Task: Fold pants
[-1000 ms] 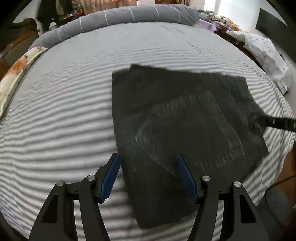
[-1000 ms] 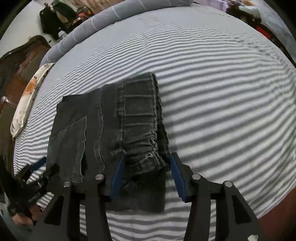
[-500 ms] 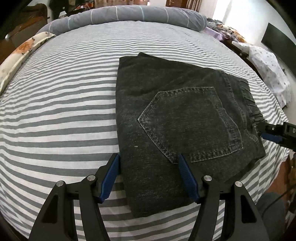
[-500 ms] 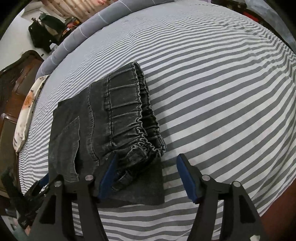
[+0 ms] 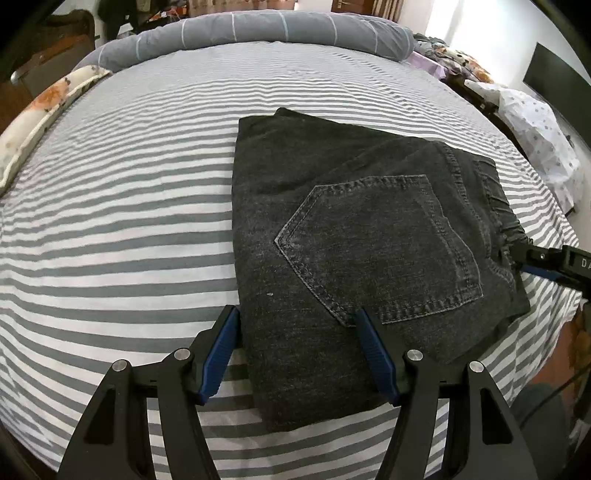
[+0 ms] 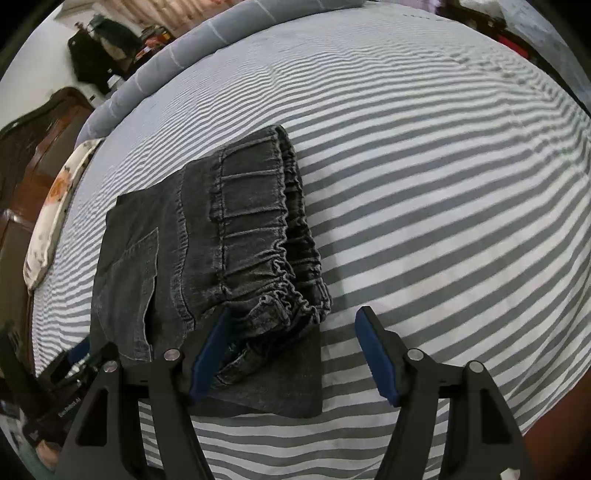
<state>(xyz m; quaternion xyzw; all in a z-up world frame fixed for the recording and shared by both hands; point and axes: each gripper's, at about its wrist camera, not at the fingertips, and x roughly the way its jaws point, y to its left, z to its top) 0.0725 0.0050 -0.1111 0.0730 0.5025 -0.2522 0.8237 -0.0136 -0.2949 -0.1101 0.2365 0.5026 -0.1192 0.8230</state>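
Observation:
Dark grey denim pants (image 5: 354, 243) lie folded into a compact rectangle on the striped bed, back pocket facing up. In the right wrist view the pants (image 6: 207, 258) show their elastic waistband at the right edge. My left gripper (image 5: 299, 350) is open, its blue pads straddling the near left edge of the stack. My right gripper (image 6: 291, 354) is open and empty at the near waistband corner; its left pad lies over the fabric. The right gripper also shows at the right edge of the left wrist view (image 5: 546, 258).
The grey-and-white striped bed sheet (image 5: 129, 229) spreads all around the pants. A grey bolster (image 5: 258, 29) lies along the far edge and a floral pillow (image 5: 40, 110) at the left. A wooden headboard (image 6: 22, 155) stands at the left; clutter sits beyond the right side.
My right gripper has opened and let go of the waistband, which now rests on the stack. My left gripper stays open at the near edge.

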